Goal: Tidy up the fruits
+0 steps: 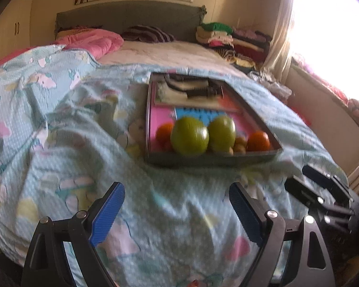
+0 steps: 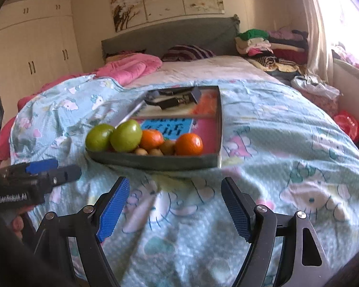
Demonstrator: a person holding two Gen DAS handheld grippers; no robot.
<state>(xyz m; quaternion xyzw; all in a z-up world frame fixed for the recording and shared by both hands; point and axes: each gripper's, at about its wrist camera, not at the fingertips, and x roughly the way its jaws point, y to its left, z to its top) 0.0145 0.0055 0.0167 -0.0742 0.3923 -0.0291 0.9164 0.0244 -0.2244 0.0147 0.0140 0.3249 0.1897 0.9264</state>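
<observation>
A shallow grey tray [image 1: 213, 159] [image 2: 155, 162] lies on the bed's blue cartoon blanket. At its near end sit two green fruits [image 1: 189, 135] [image 2: 126, 132], two oranges [image 1: 258, 141] [image 2: 189, 144] and several small brown fruits [image 1: 239, 146] [image 2: 167, 146]. A second green fruit [image 2: 99, 136] lies at the tray's left corner. My left gripper [image 1: 177, 211] stands open over bare blanket short of the tray, nothing between its blue pads. My right gripper [image 2: 174, 209] is likewise open and empty, just before the tray's front wall. Each gripper shows at the other view's edge.
The tray's far end holds a book and dark objects [image 1: 191, 89]. A pink quilt [image 2: 131, 68] and striped pillow [image 2: 189, 52] lie by the headboard. Folded clothes [image 2: 270, 45] are stacked at the right. A red bag [image 2: 347, 122] sits by the bed's right side.
</observation>
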